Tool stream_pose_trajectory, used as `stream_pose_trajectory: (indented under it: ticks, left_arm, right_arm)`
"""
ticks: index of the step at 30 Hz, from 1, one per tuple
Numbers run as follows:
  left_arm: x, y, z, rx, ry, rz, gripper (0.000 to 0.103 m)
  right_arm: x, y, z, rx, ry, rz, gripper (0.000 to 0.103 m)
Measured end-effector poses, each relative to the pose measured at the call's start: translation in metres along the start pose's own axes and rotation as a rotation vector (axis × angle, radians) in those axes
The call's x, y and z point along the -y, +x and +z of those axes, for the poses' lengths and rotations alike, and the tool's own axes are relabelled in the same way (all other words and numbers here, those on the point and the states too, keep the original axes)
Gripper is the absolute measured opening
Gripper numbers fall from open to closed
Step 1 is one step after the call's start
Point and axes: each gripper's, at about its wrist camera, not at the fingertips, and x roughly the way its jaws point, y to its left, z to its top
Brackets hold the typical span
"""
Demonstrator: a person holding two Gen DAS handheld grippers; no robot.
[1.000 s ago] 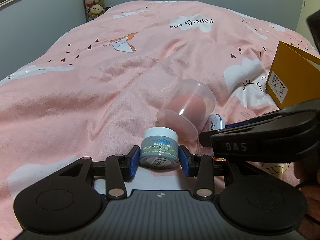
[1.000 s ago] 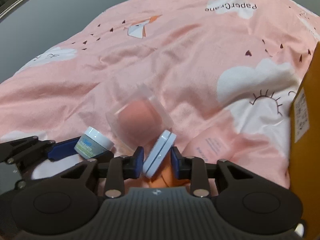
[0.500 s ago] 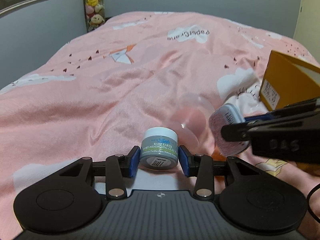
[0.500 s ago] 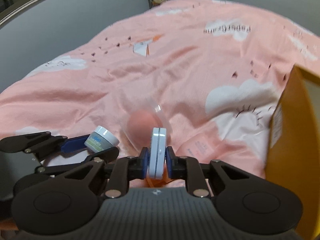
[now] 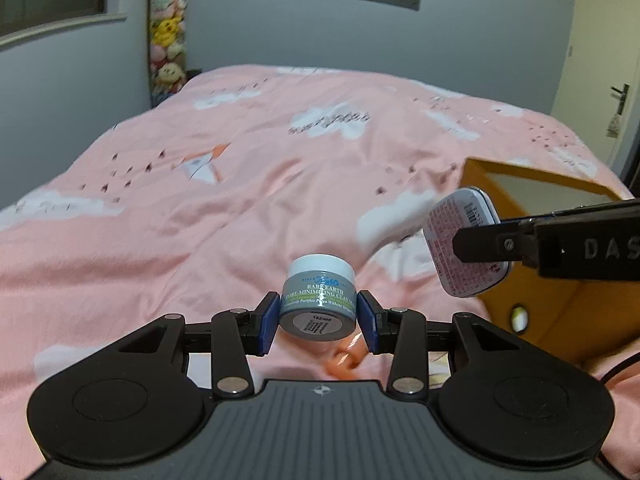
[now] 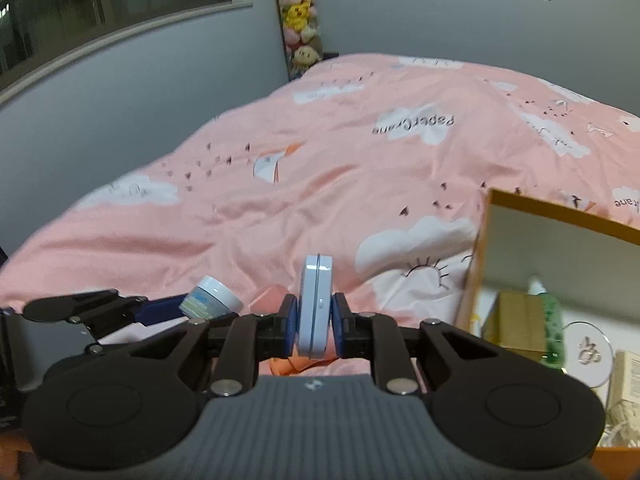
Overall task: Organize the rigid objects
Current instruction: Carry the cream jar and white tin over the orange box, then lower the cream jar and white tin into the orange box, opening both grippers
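- Two grippers are in view, and each one carries one small thing above the pink bedspread [image 5: 168, 216].
- The left gripper [image 5: 318, 316] pinches one grey jar [image 5: 319, 296] with a white lid between its blue pads; the jar's bottom label faces the camera.
- The right gripper [image 6: 314, 320] is pressed together on one flat pale-blue tin [image 6: 316, 304], which stands on its edge between the pads.
- Both grippers point downward over the near part of the bed, the left one to the left of the right one.
- One yellow box [image 6: 560, 240] stands open on the right, beside the right gripper.
- Only the right wrist view shows the inside of the box: a green bottle [image 6: 552, 324], a brown carton [image 6: 516, 324] and a round white disc [image 6: 588, 354].
- Only the left wrist view shows the printed back of the tin [image 5: 464, 244].
- A column of plush toys [image 6: 298, 16] stands far away by the wall.
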Motion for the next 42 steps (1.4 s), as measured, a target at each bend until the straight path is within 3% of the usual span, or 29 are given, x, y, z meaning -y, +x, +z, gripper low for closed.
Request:
stream_pose_trajectory:
  ticks: [8, 16, 21, 26, 33, 42]
  left_arm:
    - [0.04, -0.024, 0.025, 0.067, 0.059, -0.133, 0.047]
    - [0.073, -0.022, 0.049, 0.075, 0.094, -0.301, 0.047]
    - [0.098, -0.008, 0.062, 0.028, 0.097, -0.416, 0.047]
    - [0.134, 0.017, 0.068, -0.072, 0.147, -0.495, 0.047]
    - [0.169, 0.056, 0.063, -0.25, 0.185, -0.487, 0.047]
    - [0.184, 0.085, 0.057, -0.358, 0.221, -0.453, 0.047]
  right_arm:
    - [0.038, -0.057, 0.009, 0.086, 0.056, -0.044, 0.017]
    - [0.099, -0.098, 0.014, 0.093, 0.156, -0.13, 0.017]
    - [0.145, -0.116, 0.007, 0.068, 0.235, -0.198, 0.017]
    - [0.187, -0.107, -0.006, -0.045, 0.338, -0.189, 0.017]
    - [0.207, -0.073, -0.024, -0.184, 0.381, -0.154, 0.017]
    - [0.223, -0.045, -0.032, -0.289, 0.384, -0.168, 0.017]
